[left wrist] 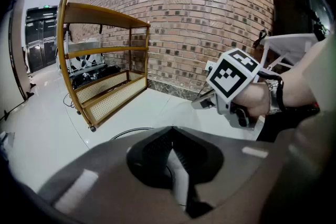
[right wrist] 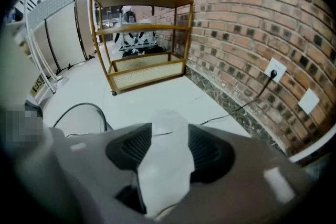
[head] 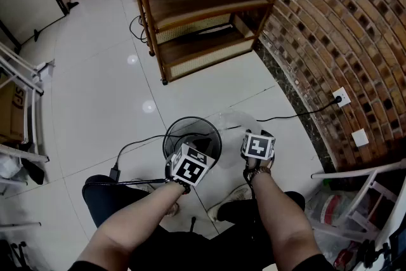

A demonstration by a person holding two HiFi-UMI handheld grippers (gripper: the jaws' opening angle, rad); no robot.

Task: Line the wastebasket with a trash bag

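The black mesh wastebasket (head: 190,121) stands on the white floor just in front of me; its rim (left wrist: 122,134) shows in the left gripper view. My left gripper (head: 188,158) hangs over its near rim. Its jaws (left wrist: 170,131) are shut, with a thin white strip of what looks like bag film (left wrist: 178,181) pinched between them. The clear trash bag (head: 232,122) billows right of the basket, ahead of my right gripper (head: 257,144). In the right gripper view the bag (right wrist: 168,165) fills the gap between that gripper's (right wrist: 170,128) wide-set jaws.
A wooden shelf unit on castors (head: 203,3) stands ahead against the curved brick wall (head: 330,28). A cable runs from a wall socket (head: 341,97) across the floor. More black cables (head: 130,148) lie left of the basket. White racks (head: 19,85) flank the left, and a white frame (head: 374,187) the right.
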